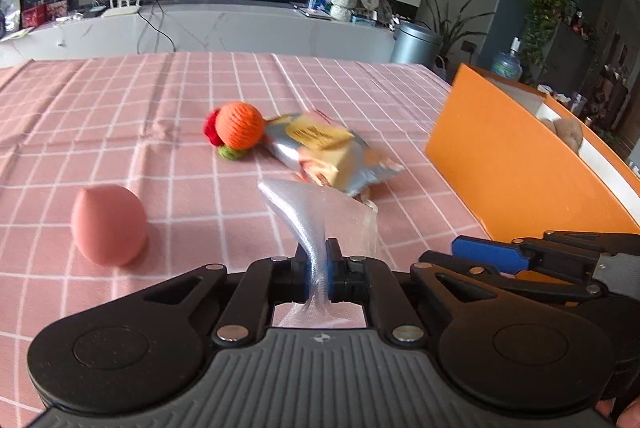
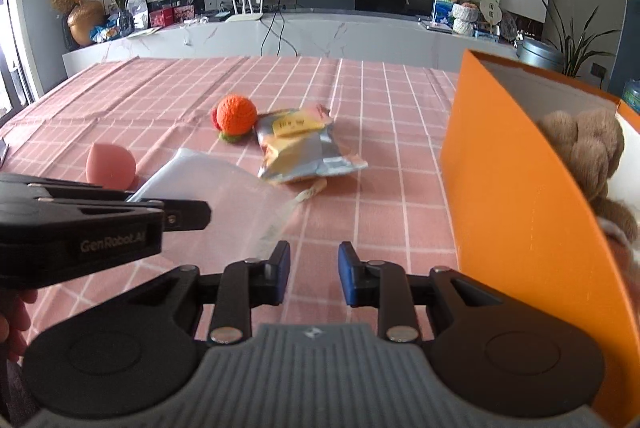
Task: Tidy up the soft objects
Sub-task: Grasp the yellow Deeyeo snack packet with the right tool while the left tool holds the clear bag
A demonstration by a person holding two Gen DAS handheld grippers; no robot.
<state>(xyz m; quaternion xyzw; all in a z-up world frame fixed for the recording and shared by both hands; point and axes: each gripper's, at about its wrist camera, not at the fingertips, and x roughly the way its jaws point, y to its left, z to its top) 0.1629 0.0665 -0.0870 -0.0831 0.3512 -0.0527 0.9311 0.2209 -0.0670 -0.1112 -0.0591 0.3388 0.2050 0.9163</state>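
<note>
Clear plastic bag (image 1: 320,224) is pinched between the pressed-together jaws of the left gripper (image 1: 318,268); its free end fans out ahead of the fingers, above the pink checked tablecloth (image 1: 120,99). Right gripper (image 2: 310,274) sits just to the right of it, jaws spread with only cloth showing between the blue pads (image 2: 283,268); nothing held. On the cloth: pink egg-shaped sponge (image 1: 109,226) at left, well apart from the bag; orange crocheted ball (image 1: 239,125) with red and green knitted bits farther back; silver and yellow snack packet (image 1: 332,155) touching the ball's right side. Orange box (image 2: 516,203) stands open at the right edge, just beside the right gripper; a brown plush toy (image 2: 588,147) lies inside it. A person's fingers show at the frame edges.
</note>
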